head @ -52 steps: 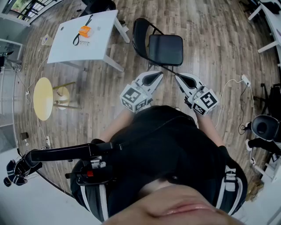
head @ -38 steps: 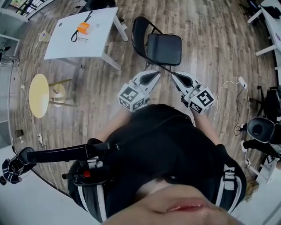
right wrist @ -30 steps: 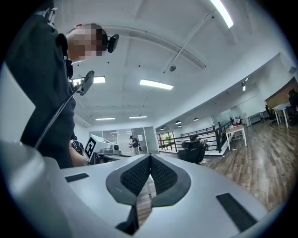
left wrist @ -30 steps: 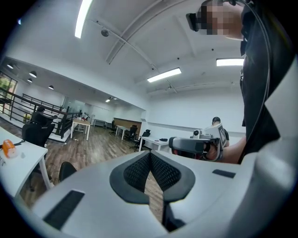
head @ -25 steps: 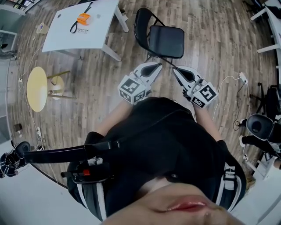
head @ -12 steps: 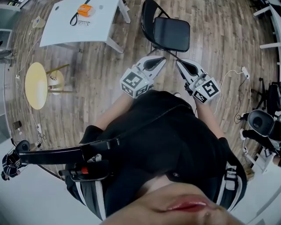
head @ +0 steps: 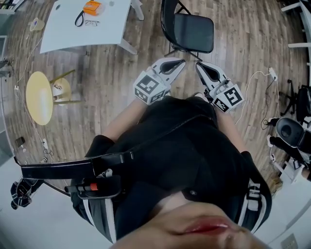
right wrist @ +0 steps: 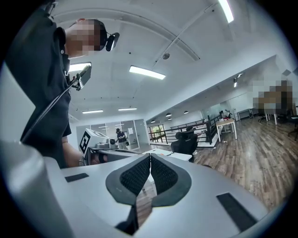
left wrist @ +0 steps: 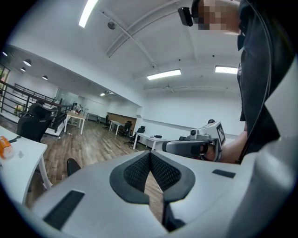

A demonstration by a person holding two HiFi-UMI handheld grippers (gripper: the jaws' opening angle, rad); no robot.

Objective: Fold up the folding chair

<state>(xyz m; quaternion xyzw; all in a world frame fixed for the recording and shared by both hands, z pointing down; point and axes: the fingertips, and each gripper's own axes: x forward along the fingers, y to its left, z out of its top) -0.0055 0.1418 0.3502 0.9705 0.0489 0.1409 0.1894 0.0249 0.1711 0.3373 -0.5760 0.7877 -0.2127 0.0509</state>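
The black folding chair (head: pixel 193 32) stands unfolded on the wood floor at the top of the head view, its seat facing me and its curved backrest (head: pixel 166 18) to the left. My left gripper (head: pixel 178 61) points at the floor just short of the seat's front edge, jaws shut and empty. My right gripper (head: pixel 199 65) sits beside it, also shut on nothing. Neither touches the chair. In the left gripper view the shut jaws (left wrist: pixel 150 154) fill the bottom, with the right gripper (left wrist: pixel 195 146) beyond. The right gripper view shows its shut jaws (right wrist: pixel 150 157) and the left gripper (right wrist: pixel 98 142).
A white table (head: pixel 63 30) with an orange object (head: pixel 92 7) and a dark strap stands at the upper left. A round yellow stool (head: pixel 39 97) is at the left. A white cable (head: pixel 252 92) and an office chair base (head: pixel 291 131) lie to the right.
Both grippers have advanced together toward the chair, jaws still shut. The chair and white table have slid toward the top of the head view.
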